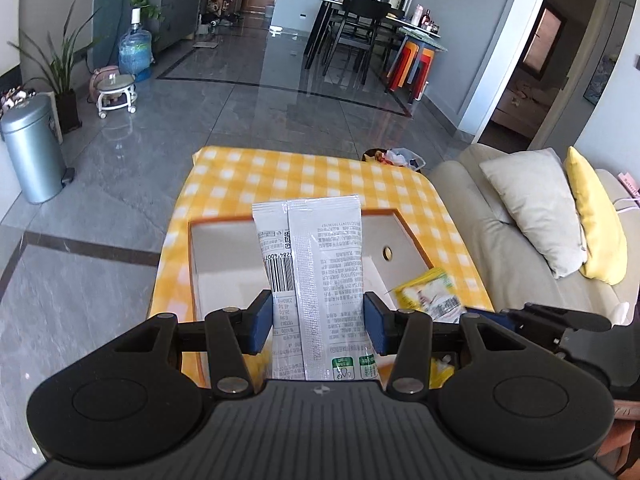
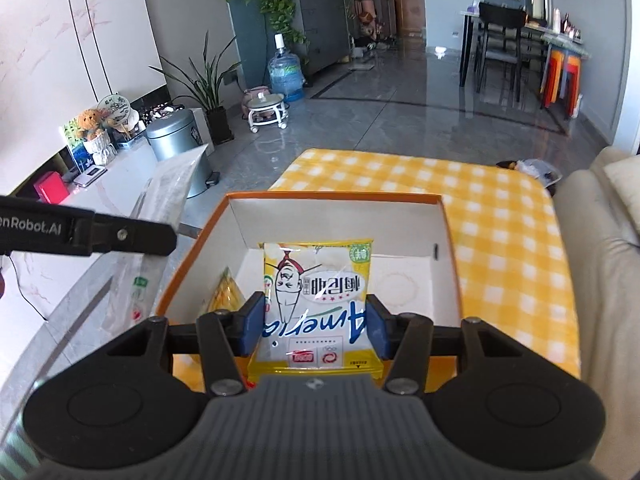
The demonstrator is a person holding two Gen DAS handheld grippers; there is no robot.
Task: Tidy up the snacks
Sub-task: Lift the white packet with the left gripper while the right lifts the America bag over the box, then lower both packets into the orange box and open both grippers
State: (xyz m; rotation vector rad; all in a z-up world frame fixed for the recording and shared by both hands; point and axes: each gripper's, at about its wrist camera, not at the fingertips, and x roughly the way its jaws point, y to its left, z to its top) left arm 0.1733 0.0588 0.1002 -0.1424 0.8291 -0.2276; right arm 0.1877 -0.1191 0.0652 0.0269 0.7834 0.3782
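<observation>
- My left claw (image 1: 318, 320) is clamped across the width of a white snack packet (image 1: 320, 264); its long axis runs straight ahead along my fingers, printed back side up.
- My right claw (image 2: 316, 330) grips a yellow-and-white snack bag (image 2: 318, 280) the same way.
- Both snacks hang above the open orange-rimmed box (image 2: 450, 248) on the checked counter (image 2: 500, 216), directly ahead and below.
- 1 yellow packet (image 2: 227, 294) lies inside; judging by its view, my right claw is nearer the cavity.
</observation>
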